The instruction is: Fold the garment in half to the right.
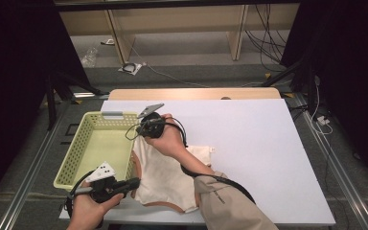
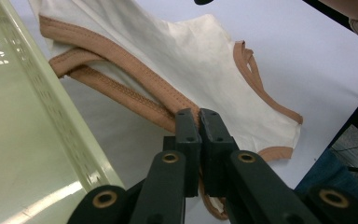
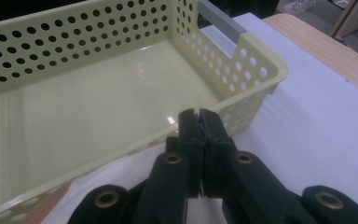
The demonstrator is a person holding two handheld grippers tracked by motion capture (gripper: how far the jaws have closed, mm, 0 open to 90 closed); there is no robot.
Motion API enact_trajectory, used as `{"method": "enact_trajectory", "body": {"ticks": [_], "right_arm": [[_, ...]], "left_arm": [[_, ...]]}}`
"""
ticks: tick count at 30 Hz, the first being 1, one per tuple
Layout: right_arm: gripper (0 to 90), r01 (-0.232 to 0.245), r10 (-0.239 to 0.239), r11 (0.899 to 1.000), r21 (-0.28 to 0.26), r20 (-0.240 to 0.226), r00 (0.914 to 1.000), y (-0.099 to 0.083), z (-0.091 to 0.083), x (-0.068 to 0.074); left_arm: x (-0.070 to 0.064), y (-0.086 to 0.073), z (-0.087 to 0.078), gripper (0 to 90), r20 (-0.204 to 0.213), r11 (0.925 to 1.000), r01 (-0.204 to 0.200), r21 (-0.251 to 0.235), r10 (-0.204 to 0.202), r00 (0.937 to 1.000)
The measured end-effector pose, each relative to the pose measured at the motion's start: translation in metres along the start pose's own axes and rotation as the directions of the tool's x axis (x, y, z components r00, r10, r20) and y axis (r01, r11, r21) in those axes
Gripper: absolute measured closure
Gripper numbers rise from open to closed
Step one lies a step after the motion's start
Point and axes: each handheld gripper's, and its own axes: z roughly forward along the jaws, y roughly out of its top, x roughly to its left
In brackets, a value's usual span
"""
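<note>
Left gripper (image 2: 199,116) clamped on the tan-trimmed hem of the cream garment (image 1: 165,177), fingers (image 2: 186,133) pinched together over the fabric. Right gripper (image 3: 198,116) also closed, pinching the garment's far edge right at the yellow basket (image 1: 79,152) rim. Garment hangs stretched between both, partly lifted off the white table (image 1: 263,148), just beside the basket's right wall.

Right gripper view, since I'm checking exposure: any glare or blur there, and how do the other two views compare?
Right gripper view: a small bright glint on the basket floor, jaws slightly soft. Left gripper view: a glare streak on the basket wall, garment stitching sharp. High view: even light on the table, dark surroundings.
</note>
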Motion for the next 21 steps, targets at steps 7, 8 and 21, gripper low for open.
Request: {"method": "enact_trajectory", "body": {"ticks": [7, 8, 21], "right_arm": [[89.4, -0.001, 0.001, 1.0, -0.004, 0.0, 1.0, 0.0003, 0.0002, 0.0002], [89.3, 0.0, 0.0, 1.0, -0.003, -0.001, 1.0, 0.0003, 0.0003, 0.0002], [89.3, -0.003, 0.003, 1.0, -0.013, 0.002, 1.0, 0.0, -0.0002, 0.0003]], "left_arm": [[0.0004, 0.0, -0.0004, 86.8, 0.0, 1.0, 0.0, 0.0, 0.0, 1.0], [0.0005, -0.0001, -0.0005, 86.8, -0.001, 1.0, 0.0, 0.0, 0.0, 1.0], [0.0015, 0.0, -0.0006, 86.7, -0.002, 1.0, 0.003, -0.004, -0.003, 1.0]]}}
